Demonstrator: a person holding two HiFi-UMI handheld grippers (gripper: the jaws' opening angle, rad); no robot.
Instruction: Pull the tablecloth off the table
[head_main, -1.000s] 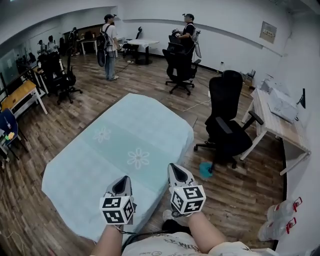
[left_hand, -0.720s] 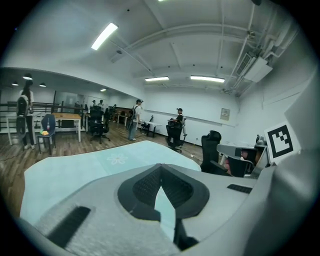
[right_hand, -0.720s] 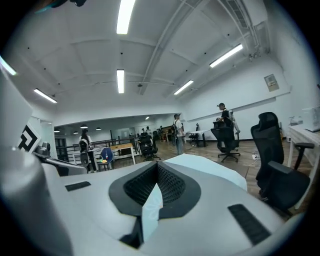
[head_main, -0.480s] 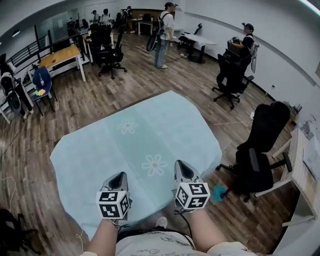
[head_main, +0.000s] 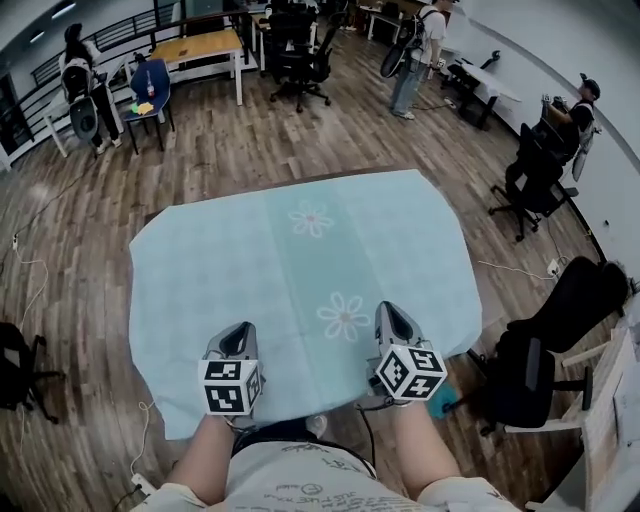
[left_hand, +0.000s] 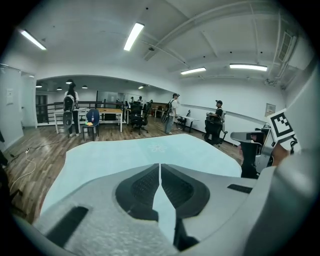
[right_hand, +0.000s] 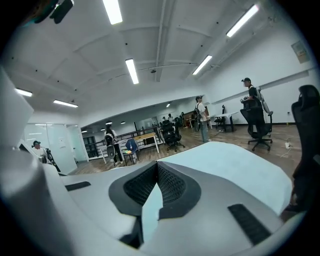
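A pale blue tablecloth (head_main: 300, 260) with white flower prints covers the whole table and hangs over its edges. It also fills the lower middle of the left gripper view (left_hand: 150, 150) and the right gripper view (right_hand: 235, 165). My left gripper (head_main: 237, 335) hovers over the cloth's near edge, left of centre, jaws shut. The right gripper (head_main: 392, 312) hovers over the near edge beside the closer flower print, also shut. In both gripper views the fingertips (left_hand: 160, 165) (right_hand: 157, 163) meet with nothing pinched between them; the cloth shows only beyond them.
Black office chairs (head_main: 530, 375) stand close to the table's right side, another (head_main: 535, 170) farther back. People (head_main: 420, 40) stand at the far end by a wooden desk (head_main: 195, 50) and a blue chair (head_main: 150, 85). Cables (head_main: 30, 265) and a black bag (head_main: 15, 360) lie left.
The head view has swung round, so the table now lies square in front instead of slanting off to the left. Both grippers stay shut over the near edge.
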